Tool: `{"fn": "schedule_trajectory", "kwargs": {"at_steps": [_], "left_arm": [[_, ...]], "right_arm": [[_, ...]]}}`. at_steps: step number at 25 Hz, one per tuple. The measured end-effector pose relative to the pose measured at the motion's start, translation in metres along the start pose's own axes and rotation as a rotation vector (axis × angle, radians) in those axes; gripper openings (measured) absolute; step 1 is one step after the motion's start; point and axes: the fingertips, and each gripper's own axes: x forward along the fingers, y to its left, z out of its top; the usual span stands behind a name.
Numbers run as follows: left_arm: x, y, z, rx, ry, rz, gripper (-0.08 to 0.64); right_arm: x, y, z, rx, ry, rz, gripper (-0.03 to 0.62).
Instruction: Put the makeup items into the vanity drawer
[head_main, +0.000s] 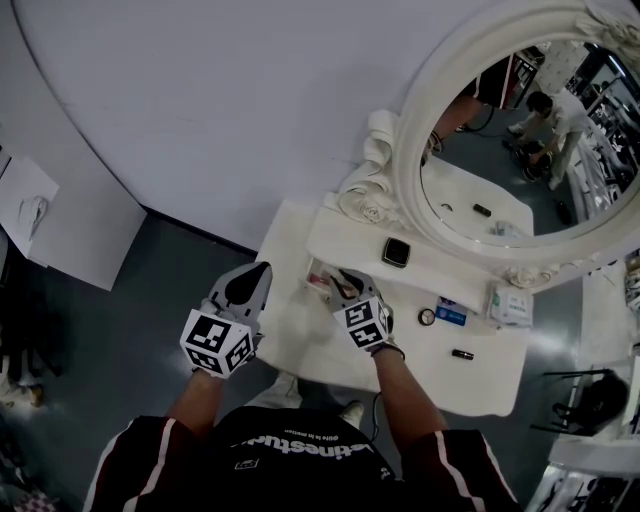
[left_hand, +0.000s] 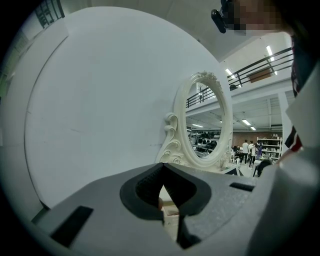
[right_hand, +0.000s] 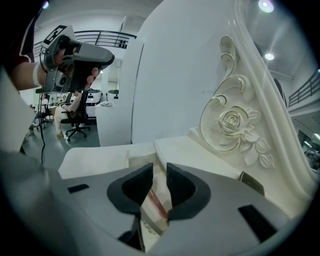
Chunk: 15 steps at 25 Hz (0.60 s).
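The white vanity's drawer (head_main: 316, 270) stands pulled out at the table's left end. My right gripper (head_main: 340, 278) hovers over it, jaws open a finger's width. In the right gripper view a white packet with a red stripe (right_hand: 156, 204) lies in the drawer (right_hand: 140, 159) below the right gripper (right_hand: 160, 172), and the pads do not press on it. My left gripper (head_main: 262, 268) is held off the table's left edge, shut and empty; in its own view the left gripper (left_hand: 161, 167) has its tips touching. On the tabletop lie a black compact (head_main: 397, 252), a small round item (head_main: 427, 316), a blue box (head_main: 451, 316) and a black lipstick (head_main: 462, 354).
An oval mirror (head_main: 520, 130) in a carved white frame stands at the back of the vanity table (head_main: 500, 385). A white packet (head_main: 510, 303) rests near the table's right end. Grey floor lies to the left, with a white board (head_main: 70, 235) on it.
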Motion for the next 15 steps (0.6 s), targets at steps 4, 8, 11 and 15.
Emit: {"fn": "schedule_trajectory", "kwargs": {"at_steps": [4,8,11,15], "left_arm": [[0.001,-0.004,0.004,0.002,-0.006,-0.014,0.003],[0.003,-0.011,0.011,0.006,-0.020,-0.033,0.003],[0.005,-0.020,0.014,0.014,-0.028,-0.053,0.003],[0.009,-0.036,0.017,0.026,-0.033,-0.078,0.003]], "right_arm": [[-0.009,-0.006,0.001,0.028,-0.011,-0.030,0.086],[-0.021,-0.014,0.001,0.060,-0.023,-0.062,0.084],[-0.034,-0.017,0.001,0.083,-0.025,-0.084,0.084],[-0.050,-0.022,-0.003,0.103,-0.033,-0.108,0.083]]}}
